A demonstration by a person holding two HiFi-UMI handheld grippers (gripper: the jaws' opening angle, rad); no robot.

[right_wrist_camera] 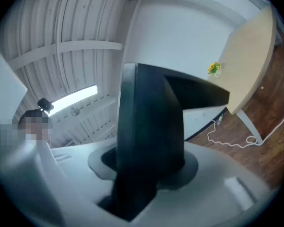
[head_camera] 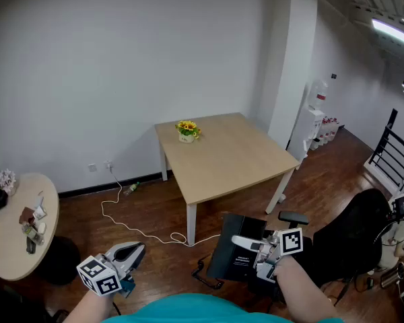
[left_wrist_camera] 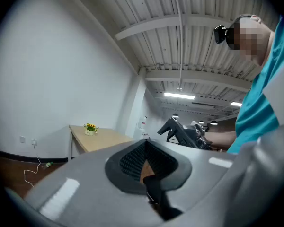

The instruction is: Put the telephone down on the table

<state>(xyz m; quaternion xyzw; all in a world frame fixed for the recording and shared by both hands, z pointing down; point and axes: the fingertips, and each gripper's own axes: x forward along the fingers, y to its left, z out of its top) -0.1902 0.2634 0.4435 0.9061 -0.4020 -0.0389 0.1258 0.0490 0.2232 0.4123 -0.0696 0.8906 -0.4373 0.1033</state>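
Currently white pot holds yellow flowers on table.

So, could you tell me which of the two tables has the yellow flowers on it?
The square table, with yellow flowers near its far corner; the round table at the left holds small clutter instead.

A square light-wood table with white legs stands on a dark wooden plank floor, with a small pot of yellow flowers near its far left corner. A white cable trails across the floor to the table's front leg. Well apart to the table's left, a round pale table holds small objects.
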